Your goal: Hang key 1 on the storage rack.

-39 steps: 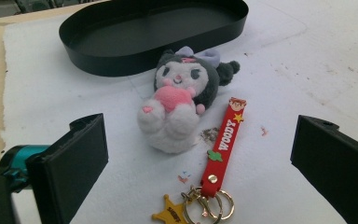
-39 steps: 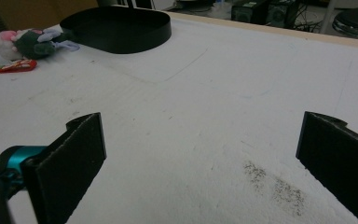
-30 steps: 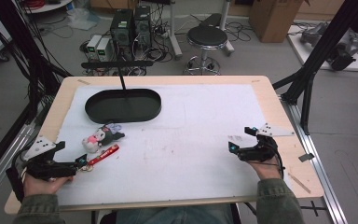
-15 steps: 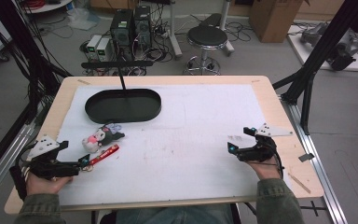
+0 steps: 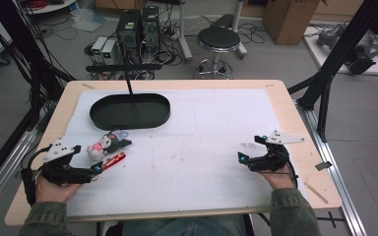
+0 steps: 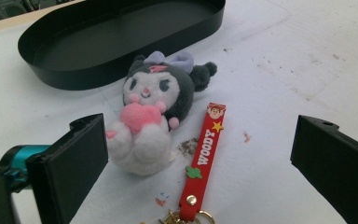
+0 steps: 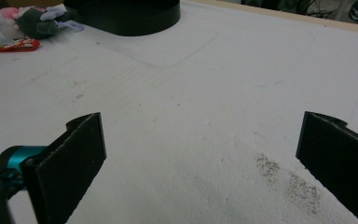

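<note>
The plush toy (image 6: 151, 121) is what we judge the left gripper to be after: a small dark-and-white stuffed figure with a pink heart at its chest and a lilac bow between its ears. It lies on the white table cover (image 5: 211, 142), just in front of the black oval tray (image 5: 130, 111) and near the table's left side. We expect it to be very light and soft all through, so it should squash under the jaws rather than slip, and nothing about it looks breakable. The rounded white body below the heart seems the best place to close on; the ears and bow are too thin and floppy to hold well.

Just beside it, on the side away from the table's left edge, lies the red strap (image 6: 203, 163), lettered WOODY, with a brass ring at its near end. We take it to be thin, limp and low on the cover, so harder to pinch than the toy.

In the left gripper view the left gripper (image 6: 198, 163) stands wide open and low, with the toy close ahead and toward its left jaw, and the strap nearer the middle of the gap. The right gripper (image 7: 200, 158) is spread wide too, resting well apart from both items over bare cover at the table's right side.
</note>
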A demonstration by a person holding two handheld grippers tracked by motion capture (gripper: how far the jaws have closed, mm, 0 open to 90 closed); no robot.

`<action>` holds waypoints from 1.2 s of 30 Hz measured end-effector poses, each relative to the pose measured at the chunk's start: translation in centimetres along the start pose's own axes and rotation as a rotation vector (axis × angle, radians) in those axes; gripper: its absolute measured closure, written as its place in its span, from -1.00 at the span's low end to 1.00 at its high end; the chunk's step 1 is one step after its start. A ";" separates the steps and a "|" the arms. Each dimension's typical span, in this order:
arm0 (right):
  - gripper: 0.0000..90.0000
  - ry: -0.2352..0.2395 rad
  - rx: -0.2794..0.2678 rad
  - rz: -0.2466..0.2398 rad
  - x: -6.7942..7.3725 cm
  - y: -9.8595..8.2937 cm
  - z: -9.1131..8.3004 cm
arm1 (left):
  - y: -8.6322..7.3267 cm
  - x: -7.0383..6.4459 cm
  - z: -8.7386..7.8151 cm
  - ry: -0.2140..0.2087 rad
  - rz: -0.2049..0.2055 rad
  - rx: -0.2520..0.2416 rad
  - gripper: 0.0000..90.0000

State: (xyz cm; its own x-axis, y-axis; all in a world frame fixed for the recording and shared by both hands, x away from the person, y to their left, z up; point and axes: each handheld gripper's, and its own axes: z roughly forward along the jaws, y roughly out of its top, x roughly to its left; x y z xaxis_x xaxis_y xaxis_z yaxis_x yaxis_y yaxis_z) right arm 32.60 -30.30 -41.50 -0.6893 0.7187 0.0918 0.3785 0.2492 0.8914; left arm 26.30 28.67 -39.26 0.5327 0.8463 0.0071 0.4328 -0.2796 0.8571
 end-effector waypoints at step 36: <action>-0.99 0.005 0.025 -0.004 0.1 0.0 0.4 | 5.2 -3.5 5.5 -0.170 0.196 0.226 -0.91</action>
State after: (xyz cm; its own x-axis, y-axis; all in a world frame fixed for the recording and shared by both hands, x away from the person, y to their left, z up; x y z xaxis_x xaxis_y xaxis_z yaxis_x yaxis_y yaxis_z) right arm 32.79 -29.98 -41.71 -0.6937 0.7146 0.0899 0.3906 0.2684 0.8806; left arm 30.67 21.73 -37.64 0.7267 0.6845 0.0580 0.4503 -0.5384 0.7122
